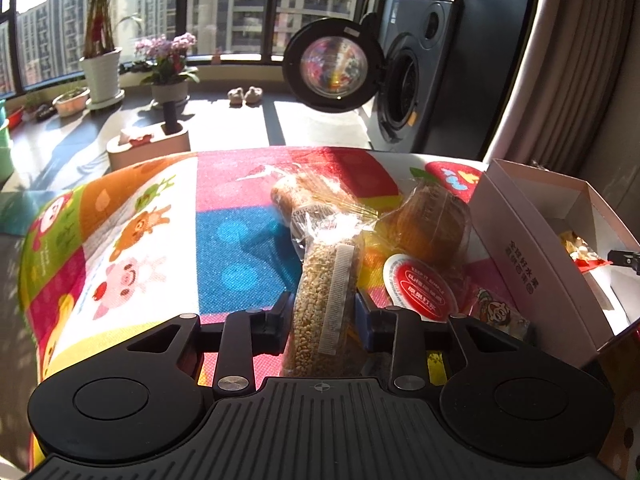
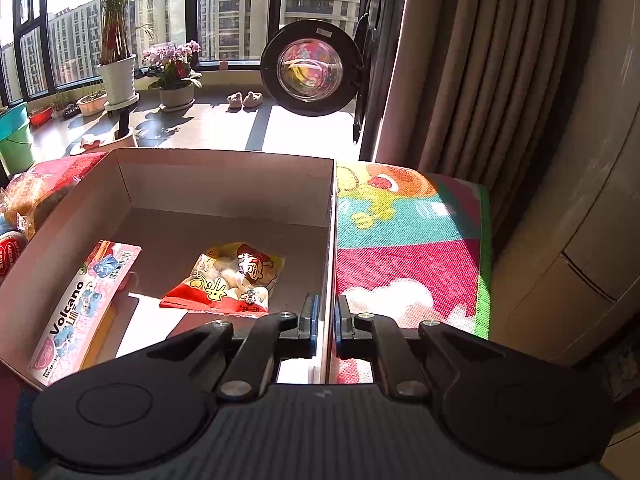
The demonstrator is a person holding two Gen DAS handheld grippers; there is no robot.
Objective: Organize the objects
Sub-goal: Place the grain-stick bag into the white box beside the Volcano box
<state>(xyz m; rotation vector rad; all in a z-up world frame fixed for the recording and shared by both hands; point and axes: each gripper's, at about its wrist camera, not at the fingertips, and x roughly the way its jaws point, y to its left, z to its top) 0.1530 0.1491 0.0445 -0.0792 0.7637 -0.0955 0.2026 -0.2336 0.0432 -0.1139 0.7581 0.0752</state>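
In the left wrist view a bright cartoon-animal mat (image 1: 132, 232) covers the surface; at its near middle the left tongs (image 1: 325, 312) are closed on the lower end of a clear packet of puffed-grain bar (image 1: 326, 280), whose far end leans away over the blue patch of the mat; just right of it lie a round red-labelled lid or cup (image 1: 420, 292), a wrapped brown bun (image 1: 430, 224) beyond it, and a small cartoon-printed sweet packet (image 1: 498, 314) nearer; right again stands the open pink cardboard box (image 1: 520, 236), its long side printed with dark characters, with a snack pack partly visible inside; far off, a washing machine (image 1: 404, 80) stands with its round door swung open. In the right wrist view the same box (image 2: 224, 176) fills the left and middle; on its floor lie a pink Volcano packet (image 2: 80, 304) at near left and a red-and-yellow snack bag (image 2: 230, 280) near the middle, apart from each other; the right tongs (image 2: 327, 320) are pinched on the box's right wall, one finger inside and one outside; to the right the mat runs to a beige curtain (image 2: 472, 80).
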